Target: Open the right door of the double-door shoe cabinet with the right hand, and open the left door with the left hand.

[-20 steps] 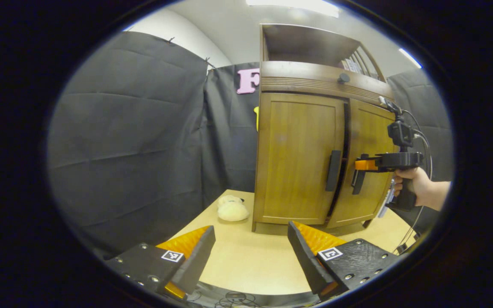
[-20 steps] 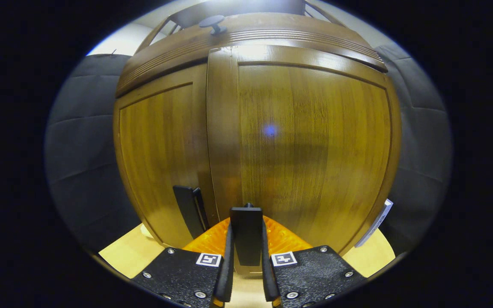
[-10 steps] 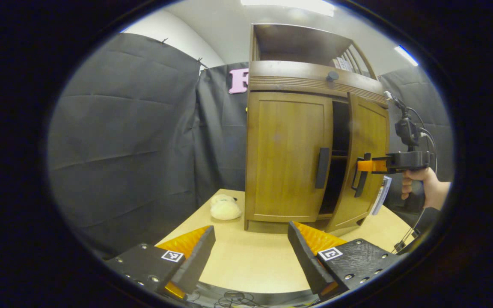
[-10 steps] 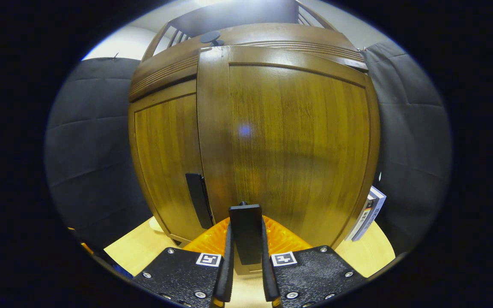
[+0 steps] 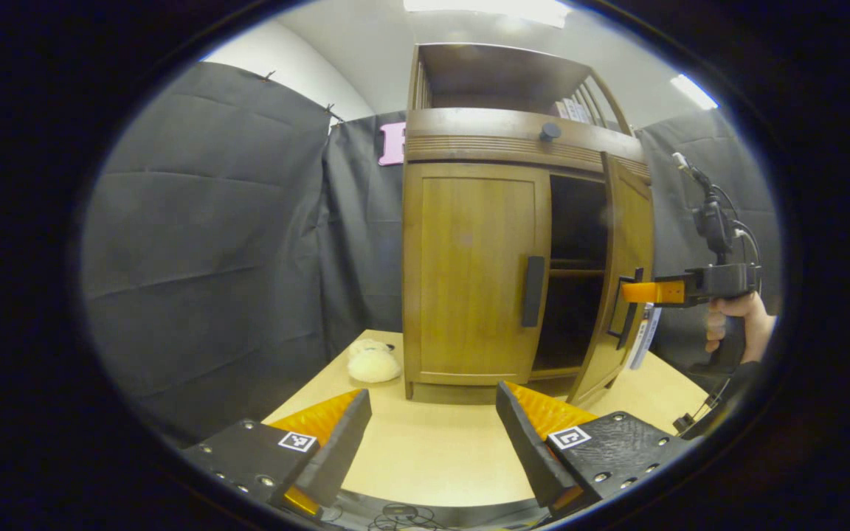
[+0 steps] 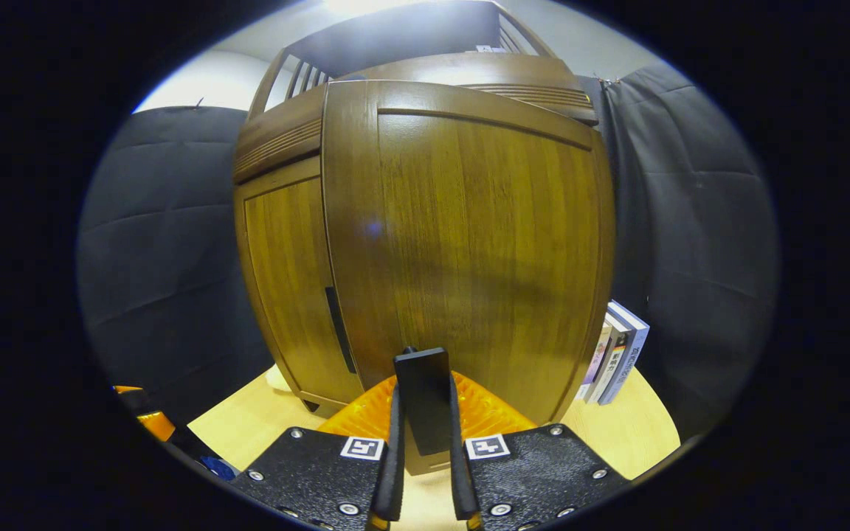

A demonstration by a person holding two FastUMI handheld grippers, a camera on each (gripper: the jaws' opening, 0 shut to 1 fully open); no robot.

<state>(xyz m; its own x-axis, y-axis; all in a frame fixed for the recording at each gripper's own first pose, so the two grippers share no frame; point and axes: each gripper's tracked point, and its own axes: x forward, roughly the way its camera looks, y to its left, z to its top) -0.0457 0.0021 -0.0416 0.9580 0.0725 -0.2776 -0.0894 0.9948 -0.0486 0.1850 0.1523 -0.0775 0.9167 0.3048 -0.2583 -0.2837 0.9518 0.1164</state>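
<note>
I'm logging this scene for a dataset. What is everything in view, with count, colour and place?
shoe cabinet: one, brown wood, on the table
right door: one, brown, swung partly open
right door handle: one, dark, clamped between the right gripper's fingers
left door: one, brown, closed
left door handle: one, dark, at that door's inner edge
table: one, pale wood
plush toy: one, cream, left of the cabinet
books: a few, upright beside the cabinet
left gripper: open, above the table
right gripper: shut on the handle
hand: one, holding the right gripper
</note>
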